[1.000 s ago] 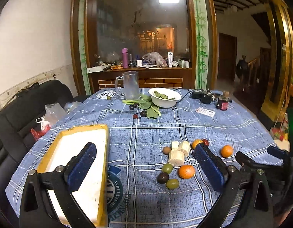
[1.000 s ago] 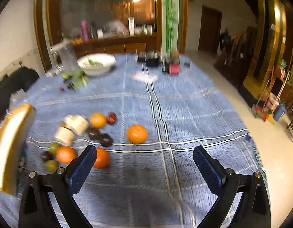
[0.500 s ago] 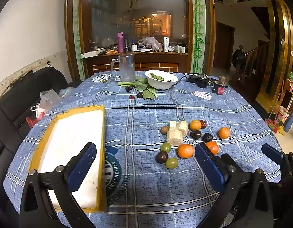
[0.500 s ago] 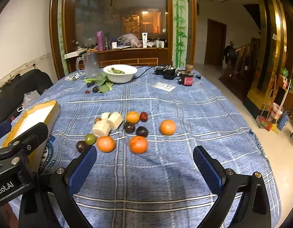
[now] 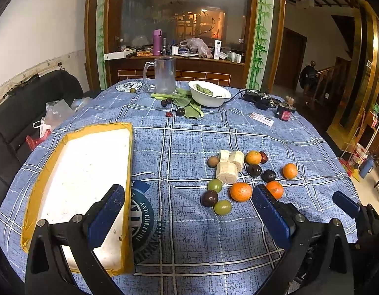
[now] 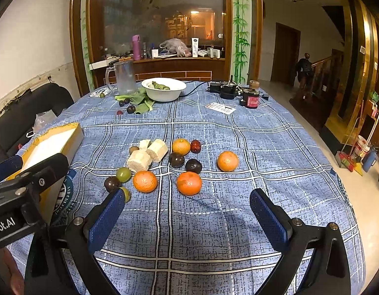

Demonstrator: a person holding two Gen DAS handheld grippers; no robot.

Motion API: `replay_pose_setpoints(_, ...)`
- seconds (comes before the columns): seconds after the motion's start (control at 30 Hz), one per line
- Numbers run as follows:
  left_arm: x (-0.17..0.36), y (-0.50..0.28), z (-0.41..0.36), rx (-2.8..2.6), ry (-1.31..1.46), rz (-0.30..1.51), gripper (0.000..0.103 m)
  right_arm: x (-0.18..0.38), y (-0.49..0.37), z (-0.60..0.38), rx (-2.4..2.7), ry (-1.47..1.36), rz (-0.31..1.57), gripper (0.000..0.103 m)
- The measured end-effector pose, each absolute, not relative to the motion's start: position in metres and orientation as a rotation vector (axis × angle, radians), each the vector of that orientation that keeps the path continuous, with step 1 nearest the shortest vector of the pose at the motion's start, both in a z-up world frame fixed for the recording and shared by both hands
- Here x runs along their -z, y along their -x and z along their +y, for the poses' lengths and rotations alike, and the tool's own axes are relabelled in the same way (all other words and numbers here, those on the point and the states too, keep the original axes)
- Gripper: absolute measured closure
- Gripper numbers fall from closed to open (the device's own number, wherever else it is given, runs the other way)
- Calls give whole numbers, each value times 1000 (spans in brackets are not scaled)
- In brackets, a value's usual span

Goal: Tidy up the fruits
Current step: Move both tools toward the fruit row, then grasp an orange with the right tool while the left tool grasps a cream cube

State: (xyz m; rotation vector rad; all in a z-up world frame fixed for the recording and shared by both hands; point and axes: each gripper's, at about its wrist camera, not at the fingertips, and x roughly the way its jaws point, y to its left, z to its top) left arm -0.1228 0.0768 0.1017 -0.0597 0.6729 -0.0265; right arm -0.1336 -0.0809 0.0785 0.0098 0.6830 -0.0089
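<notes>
Blue checked cloth (image 5: pixel 189 147) covers the round table under our left gripper (image 5: pixel 188 215), whose two blue-padded fingers stand wide apart with nothing between them. Below its left finger lies a shallow tray (image 5: pixel 37 186) with a yellow rim and a white floor. To the right of the tray, well apart from it, sits the cluster of fruits (image 5: pixel 241 191): oranges, green and dark round ones, and pale cut chunks (image 5: pixel 226 172) among them. One orange (image 5: pixel 290 170) lies off on the right side. At the far end we see a glass mug (image 5: pixel 165 75) and a white bowl (image 5: pixel 210 96).

From the right wrist, our right gripper (image 6: pixel 184 212) also hangs spread wide and holds nothing. The fruits (image 6: pixel 189 183) lie just beyond its fingertips on the cloth (image 6: pixel 214 221), the single orange (image 6: pixel 227 161) to the right. The left tool's black body crosses the lower left, in front of the tray (image 6: pixel 76 132).
</notes>
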Motion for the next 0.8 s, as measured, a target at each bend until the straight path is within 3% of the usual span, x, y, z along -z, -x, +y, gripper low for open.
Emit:
replay_pose_setpoints(0.47, -115, 89, 130, 32, 143, 677, 0, -78, 120, -160, 82, -52, 720, 1)
replay_pose_setpoints(0.67, -88, 74, 93, 162, 89, 772, 0, -65, 97, -155, -64, -114, 804, 20)
replay_pose_setpoints(0.73, -84, 74, 84, 208, 74, 778, 4, -60, 87, -147, -118, -133, 834, 25)
replay_pose_setpoints(0.8, -81, 73, 75, 241, 56, 783, 16, -54, 73, -138, -163, -142, 864, 28)
